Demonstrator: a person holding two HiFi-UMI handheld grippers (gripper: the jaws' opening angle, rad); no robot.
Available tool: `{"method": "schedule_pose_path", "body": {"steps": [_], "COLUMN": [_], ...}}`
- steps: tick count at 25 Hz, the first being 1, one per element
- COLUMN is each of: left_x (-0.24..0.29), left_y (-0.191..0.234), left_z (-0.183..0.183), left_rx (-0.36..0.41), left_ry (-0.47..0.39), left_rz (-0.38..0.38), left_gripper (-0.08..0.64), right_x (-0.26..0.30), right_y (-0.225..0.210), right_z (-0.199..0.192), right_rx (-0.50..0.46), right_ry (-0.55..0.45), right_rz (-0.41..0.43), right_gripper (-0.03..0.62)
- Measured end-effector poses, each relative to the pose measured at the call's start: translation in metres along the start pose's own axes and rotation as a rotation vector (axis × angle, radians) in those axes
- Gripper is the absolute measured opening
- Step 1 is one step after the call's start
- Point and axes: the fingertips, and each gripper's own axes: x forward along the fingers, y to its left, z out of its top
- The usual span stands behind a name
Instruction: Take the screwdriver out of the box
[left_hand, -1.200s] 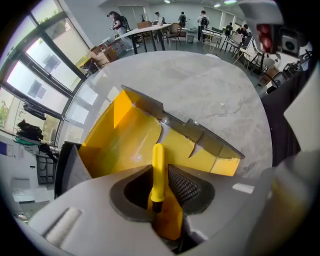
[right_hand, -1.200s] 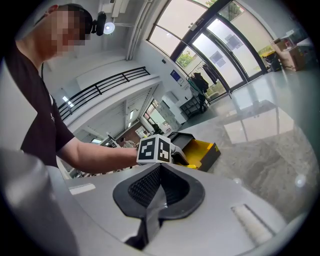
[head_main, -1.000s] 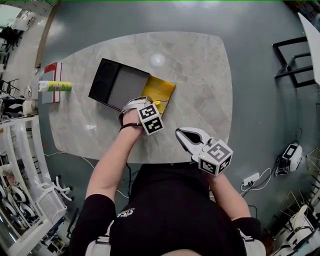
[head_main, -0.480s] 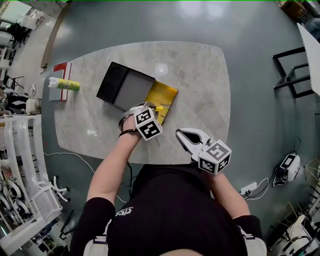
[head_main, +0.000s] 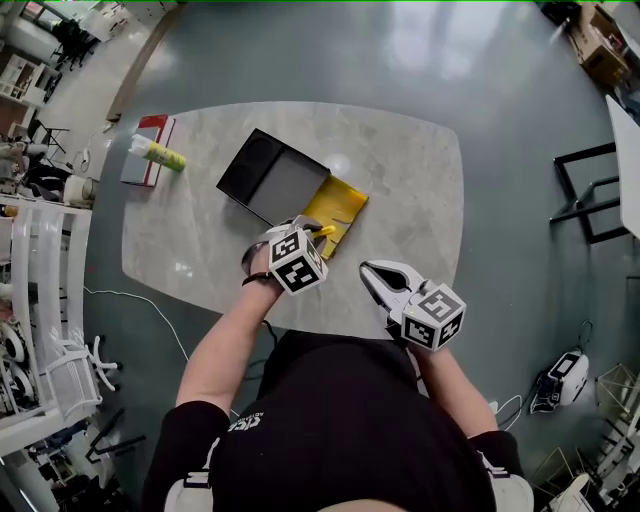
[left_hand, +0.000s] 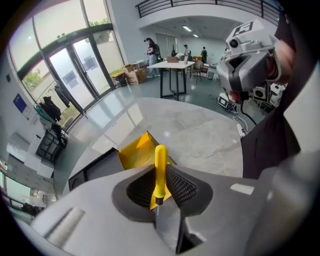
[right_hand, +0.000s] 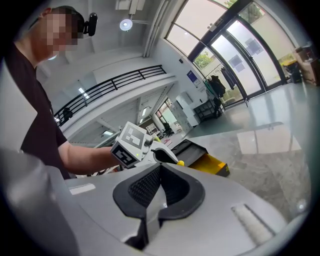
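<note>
One sec back the L gripper (head_main: 311, 229) was sitting low on the near edge of the box (head_main: 345, 203). Now it is riding higher over that same edge, w/ the screwdriver (left_hand: 160, 167) coming up w/ it. Its fingers are clamping the yellow handle near its lower end, where a dark collar is showing, and the rest of the handle is sticking out past the pads. In the head view the yellow tip is poking out above the box's yellow tray. The box is lying as before on the marble table (head_main: 410, 190), black section to the far left, yellow section open beside it. The R gripper (head_main: 377, 279) is hanging just off the table's near edge, a bit higher vs before, fingers closed together w/ nothing between them. The table is also sitting further right in the head view than it was. Writing: none is reading clearly. Marker cubes on both grippers are showing only black-and-white square patterns. A bottle (head_main: 158, 153) w/ a yellow-green label is lying at the table's far left on a red-edged flat item (head_main: 152, 124), print too small to read.
</note>
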Motion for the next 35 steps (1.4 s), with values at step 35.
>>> {"method": "schedule_pose_path", "body": {"steps": [35], "left_x": [-0.255], "left_y": [0.045], "left_z": [-0.019], "left_rx": [-0.501], "left_ry": [-0.851], "left_rz": [0.107], "left_gripper": [0.064], "right_x": [0.027], "right_y": [0.086], "right_z": [0.087], "right_rx": [-0.167], "right_ry": [-0.219], "right_rz": [-0.075], "right_gripper": [0.014]}}
